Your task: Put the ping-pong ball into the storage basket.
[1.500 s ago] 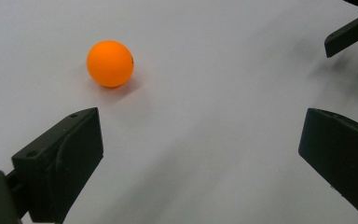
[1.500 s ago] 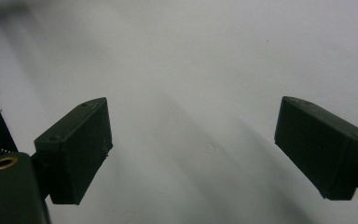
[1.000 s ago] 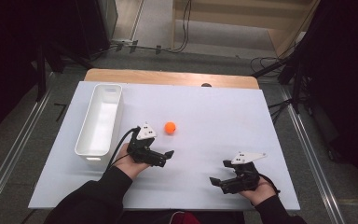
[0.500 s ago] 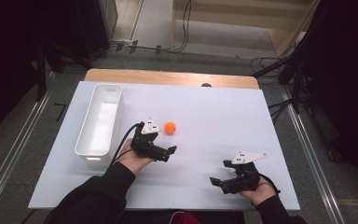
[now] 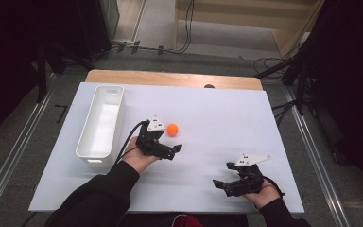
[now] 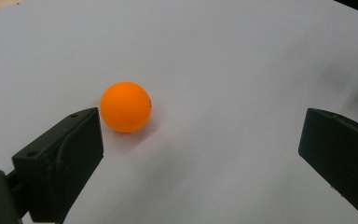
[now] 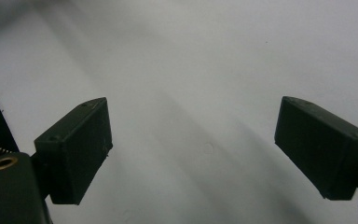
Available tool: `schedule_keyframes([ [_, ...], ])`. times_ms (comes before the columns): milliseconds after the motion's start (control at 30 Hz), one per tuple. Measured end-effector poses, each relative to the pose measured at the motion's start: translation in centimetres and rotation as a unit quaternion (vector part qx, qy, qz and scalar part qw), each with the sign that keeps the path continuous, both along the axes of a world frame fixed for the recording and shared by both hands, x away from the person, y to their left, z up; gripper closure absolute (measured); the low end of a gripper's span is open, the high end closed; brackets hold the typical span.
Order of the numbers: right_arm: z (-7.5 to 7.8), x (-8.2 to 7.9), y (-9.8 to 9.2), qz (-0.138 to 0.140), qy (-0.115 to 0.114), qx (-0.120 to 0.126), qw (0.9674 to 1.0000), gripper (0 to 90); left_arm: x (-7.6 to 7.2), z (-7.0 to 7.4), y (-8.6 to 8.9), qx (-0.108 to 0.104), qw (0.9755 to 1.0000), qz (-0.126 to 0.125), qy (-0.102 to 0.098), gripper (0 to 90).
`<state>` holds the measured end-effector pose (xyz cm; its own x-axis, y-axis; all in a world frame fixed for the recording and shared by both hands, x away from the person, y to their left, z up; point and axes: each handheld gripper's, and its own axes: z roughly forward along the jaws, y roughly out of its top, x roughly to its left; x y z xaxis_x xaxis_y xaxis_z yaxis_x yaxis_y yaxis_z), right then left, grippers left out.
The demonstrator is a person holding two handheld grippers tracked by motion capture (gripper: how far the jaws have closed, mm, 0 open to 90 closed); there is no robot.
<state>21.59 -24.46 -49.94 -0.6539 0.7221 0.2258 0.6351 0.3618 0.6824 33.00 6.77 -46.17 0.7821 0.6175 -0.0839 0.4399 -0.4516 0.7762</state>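
White table (image 5: pixel 208 113) on wood base, dark room, cables on floor behind. Orange ball (image 5: pixel 172 129) mid-table, 3 o'clock of white bin (image 5: pixel 101 123). Left gripper (image 5: pixel 175 149) wide open, empty; its view shows ball (image 6: pixel 125 107) just beside the 9 o'clock jaw. Right gripper (image 5: pixel 217 183) wide open, empty, at 5 o'clock.

Just beside your left gripper's (image 5: pixel 174 150) spread jaws, the orange ball (image 6: pixel 125 107) looks like smooth plastic with a faint sheen. Under both sets of jaws the bench (image 5: pixel 217 118) has a matt white, paper-like top over a wood edge. The jaws themselves are dull black plastic.
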Motion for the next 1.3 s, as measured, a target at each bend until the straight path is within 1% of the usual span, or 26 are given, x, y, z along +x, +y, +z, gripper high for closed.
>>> schedule_keyframes([
  [33, 0.0, 0.0, 0.0, -0.001, 0.001, 0.0, 1.0, 9.8, 0.1, 0.0, 0.0, 0.004, 1.0, -0.001, 0.0, 0.3],
  [133, 0.0, 0.0, 0.1, 0.001, 0.0, 0.002, 1.0, 9.8, 0.6, 0.0, -0.2, 0.001, 1.0, -0.001, 0.001, 0.3],
  [167, 0.0, 0.0, 0.1, 0.002, 0.0, 0.002, 1.0, 9.8, 0.6, 0.0, -0.2, 0.001, 1.0, -0.001, 0.001, 0.3],
  [200, 0.0, 0.0, 0.1, 0.001, 0.0, 0.001, 1.0, 9.8, 0.9, -0.1, -0.3, 0.003, 1.0, -0.002, 0.001, 0.3],
  [333, 0.0, -0.1, 0.1, 0.001, 0.0, 0.002, 1.0, 9.7, 1.4, -0.3, -0.6, 0.009, 0.9999, 0.0, -0.005, 0.3],
  [433, 0.0, -0.1, 0.1, 0.002, 0.0, 0.002, 1.0, 9.8, 1.6, -0.4, -0.7, 0.009, 0.9999, 0.0, -0.006, 0.3],
  [467, 0.0, -0.1, 0.1, 0.001, 0.0, 0.002, 1.0, 9.7, 1.7, -0.5, -0.8, 0.005, 1.0, 0.002, -0.004, 0.3],
  [567, 0.0, -0.1, 0.1, 0.002, 0.0, 0.002, 1.0, 9.8, 2.0, -0.5, -1.0, 0.013, 0.9999, -0.001, -0.005, 0.3],
  [700, 0.0, -0.1, 0.1, 0.002, -0.001, 0.002, 1.0, 9.8, 2.4, -0.4, -1.2, 0.009, 1.0, 0.0, -0.004, 0.3],
  [767, 0.0, -0.1, 0.1, 0.002, 0.001, 0.002, 1.0, 9.7, 2.7, -0.4, -1.3, 0.011, 0.9999, -0.001, -0.003, 0.3],
  [867, 0.0, -0.1, 0.0, 0.003, 0.0, 0.002, 1.0, 9.8, 3.1, -0.4, -1.4, 0.003, 1.0, 0.004, 0.0, 0.3],
  [933, 0.0, -0.1, 0.0, 0.003, 0.001, 0.002, 1.0, 9.8, 3.2, -0.5, -1.4, 0.001, 1.0, 0.006, 0.001, 0.3],
  [1000, 0.0, -0.1, 0.1, 0.003, 0.0, 0.002, 1.0, 9.7, 3.6, -0.7, -1.4, 0.0, 1.0, 0.008, 0.006, 0.3],
  [1200, 0.0, -0.1, 0.1, 0.004, 0.0, 0.002, 1.0, 9.7, 4.4, -0.6, -1.6, 0.002, 0.9999, 0.012, 0.003, 0.3],
  [1267, 0.0, -0.1, 0.1, 0.004, 0.0, 0.003, 1.0, 9.8, 4.9, -0.7, -1.8, 0.004, 0.9999, 0.013, 0.005, 0.3],
  [1300, 0.0, -0.1, 0.1, 0.004, 0.0, 0.002, 1.0, 9.8, 5.0, -0.7, -1.8, 0.0, 0.9999, 0.016, 0.004, 0.3],
])
